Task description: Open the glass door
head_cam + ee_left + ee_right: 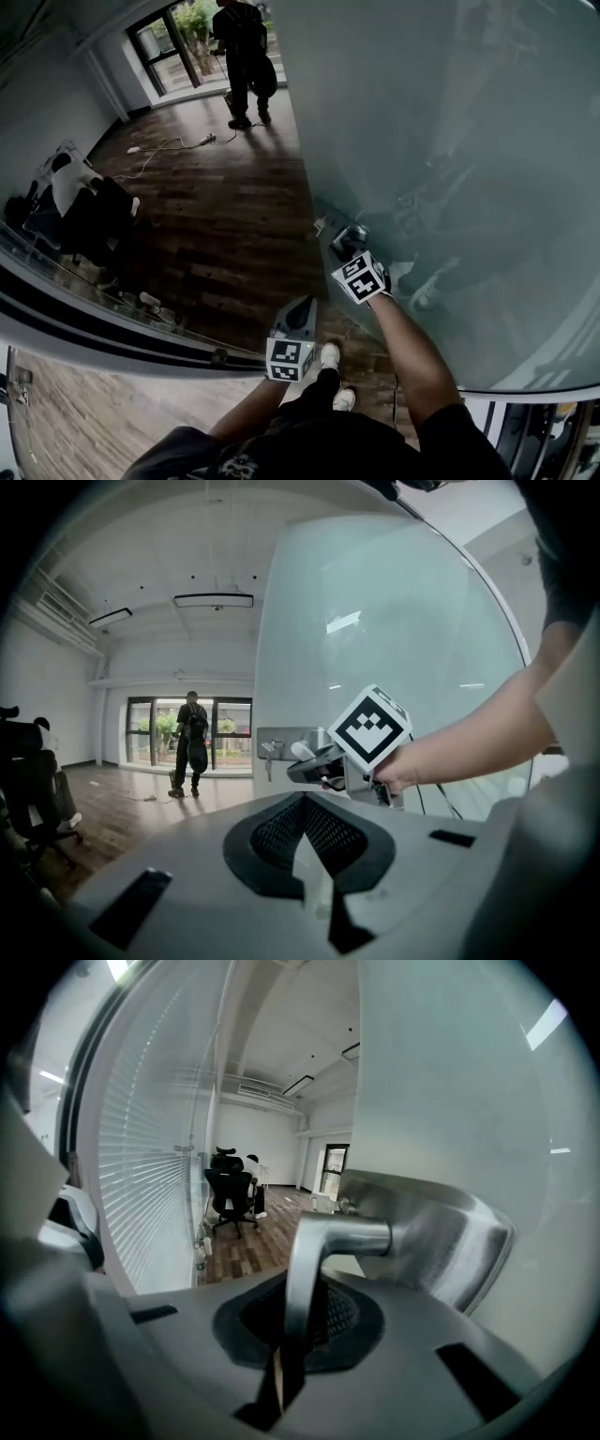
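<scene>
- Located frosted glass door [450,141] directly behind lever handle [328,1241]; judged heavy, stiff, slick, breakable.
- Found right gripper [291,1335] pinching lever handle's steel bar: best hold, though smooth, could slip.
- Found left gripper [305,841] pressed together, empty, near lever handle, lower left.

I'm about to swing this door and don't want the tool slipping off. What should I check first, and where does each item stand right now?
1. Right tool gripping the door handle: ok, its jaws are closed on the metal lever.
2. Left tool free: ok, jaws together with nothing between them.
3. Left tool clear of the glass door: ok, it is held apart, beside the right arm.
4. Floor past the door edge: ok close by. The person and cable are far off by the window.
5. Latch released: cannot tell.
</scene>
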Motion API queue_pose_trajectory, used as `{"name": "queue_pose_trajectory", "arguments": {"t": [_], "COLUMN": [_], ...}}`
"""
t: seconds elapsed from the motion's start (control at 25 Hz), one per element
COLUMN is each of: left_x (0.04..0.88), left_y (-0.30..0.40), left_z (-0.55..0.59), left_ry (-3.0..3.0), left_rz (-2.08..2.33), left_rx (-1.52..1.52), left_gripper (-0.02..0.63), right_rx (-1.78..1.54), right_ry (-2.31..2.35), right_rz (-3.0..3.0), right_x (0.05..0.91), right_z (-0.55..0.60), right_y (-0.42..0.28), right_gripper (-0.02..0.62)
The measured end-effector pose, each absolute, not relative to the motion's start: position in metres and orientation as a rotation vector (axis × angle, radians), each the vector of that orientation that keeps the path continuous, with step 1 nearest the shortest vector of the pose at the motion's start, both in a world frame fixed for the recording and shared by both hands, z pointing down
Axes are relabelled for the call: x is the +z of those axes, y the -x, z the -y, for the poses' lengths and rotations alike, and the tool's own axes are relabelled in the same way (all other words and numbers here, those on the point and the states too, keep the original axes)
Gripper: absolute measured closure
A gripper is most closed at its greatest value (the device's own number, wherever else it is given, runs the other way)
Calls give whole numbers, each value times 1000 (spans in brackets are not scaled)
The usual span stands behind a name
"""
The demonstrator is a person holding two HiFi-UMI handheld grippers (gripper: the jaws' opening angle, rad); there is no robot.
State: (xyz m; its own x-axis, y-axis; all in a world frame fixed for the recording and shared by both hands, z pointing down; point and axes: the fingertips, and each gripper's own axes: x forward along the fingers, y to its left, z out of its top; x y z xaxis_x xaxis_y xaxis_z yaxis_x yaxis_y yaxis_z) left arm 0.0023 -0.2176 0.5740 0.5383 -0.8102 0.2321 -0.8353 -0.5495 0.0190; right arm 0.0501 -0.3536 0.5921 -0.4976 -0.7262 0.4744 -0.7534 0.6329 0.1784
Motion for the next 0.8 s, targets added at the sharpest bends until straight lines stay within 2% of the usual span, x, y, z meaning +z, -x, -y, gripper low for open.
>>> {"name": "queue_pose_trajectory", "arguments": {"t": [0.32,0.8], "left_x": [606,574], "left_y": [-47,-104], "left_z": [294,416], "left_ry": [-2649,-2742], "left_rz": [1352,1264], "left_rx": [256,247], "left_gripper": [600,600], "right_rx": [140,254], "right_ry": [-1270,-1460], "right_rz": [2303,2182], "right_x": [616,604], "right_z": [431,518], "right_y": [-109,-236], "right_gripper": [578,578]}}
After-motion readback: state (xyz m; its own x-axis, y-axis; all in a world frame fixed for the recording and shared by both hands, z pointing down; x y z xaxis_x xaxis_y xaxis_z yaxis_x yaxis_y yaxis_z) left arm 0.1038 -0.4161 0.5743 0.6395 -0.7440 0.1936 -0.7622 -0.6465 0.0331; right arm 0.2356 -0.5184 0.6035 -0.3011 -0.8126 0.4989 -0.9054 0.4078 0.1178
